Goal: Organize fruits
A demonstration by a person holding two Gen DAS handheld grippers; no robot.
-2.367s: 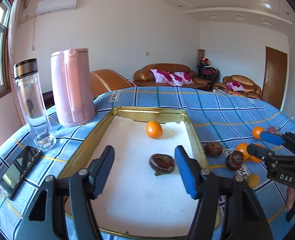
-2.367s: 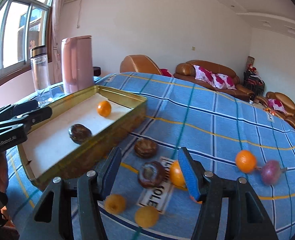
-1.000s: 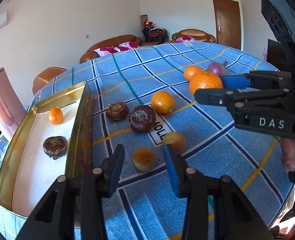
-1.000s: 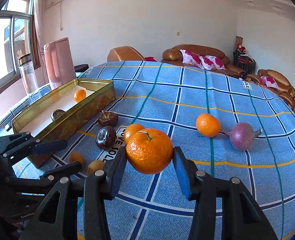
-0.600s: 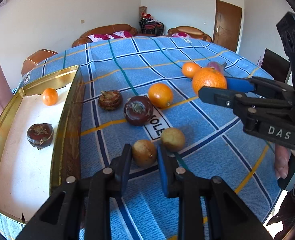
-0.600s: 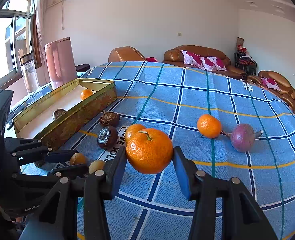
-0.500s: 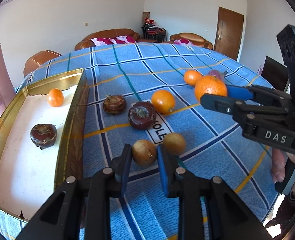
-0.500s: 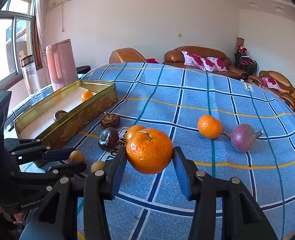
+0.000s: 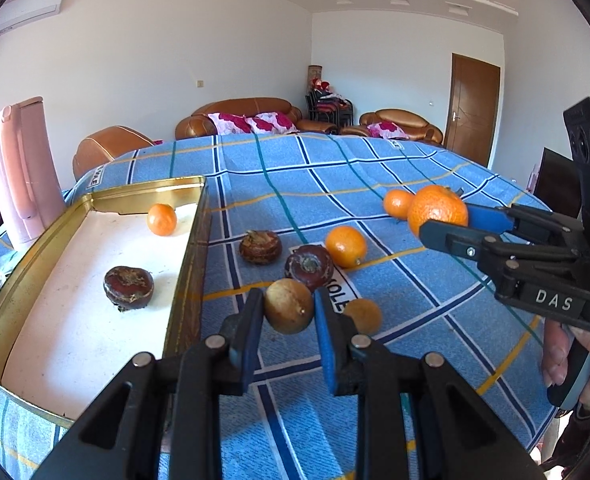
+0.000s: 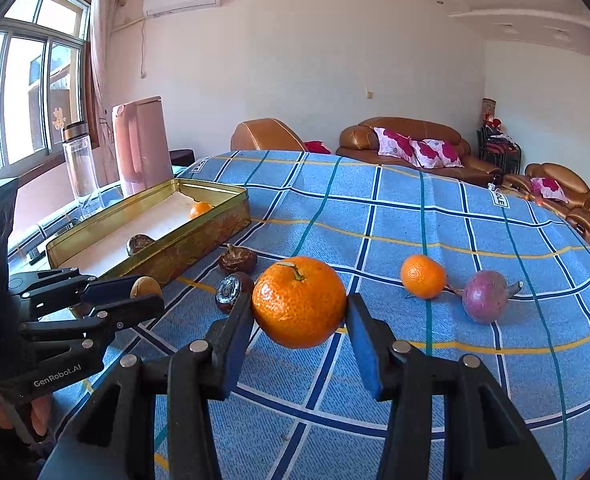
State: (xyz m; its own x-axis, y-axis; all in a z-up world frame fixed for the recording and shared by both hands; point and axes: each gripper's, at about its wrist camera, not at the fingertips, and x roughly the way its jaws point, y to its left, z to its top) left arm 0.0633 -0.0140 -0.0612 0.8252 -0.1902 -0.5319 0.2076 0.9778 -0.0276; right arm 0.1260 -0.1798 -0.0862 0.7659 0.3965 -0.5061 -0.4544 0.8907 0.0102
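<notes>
Sunny living room, brown sofas at the back, big table under a blue checked cloth (image 9: pixel 375 168). On the left, a long gold metal tin (image 9: pixel 191 248) with a white floor, with a small orange (image 9: pixel 161 219) and a dark brown wrinkly fruit (image 9: pixel 128 287) already inside.

Left gripper (image 9: pixel 288 312) clamped on a small round yellow-brown fruit (image 9: pixel 288 309), lifted a little off the cloth, just beside the tin's near corner. Right gripper (image 10: pixel 299 314) clamped on a big bright orange with a stalk (image 10: pixel 298 302), held up in the air over the middle of the table.

Step in hand, by the look of it: carrying both picked fruits to the tin. Next move probably needs a swing left over the gold rim, high enough to clear it, then a gentle letting go on a bare white spot.

Still out on the cloth: two dark brown fruits, two more oranges, one yellow-brown fruit and a purple round one (image 10: pixel 486 296).

Hard to see: the tin's near end, cut off by the left gripper's black arms. Purple fruit hidden in the left view. Writing on the cloth partly covered.
</notes>
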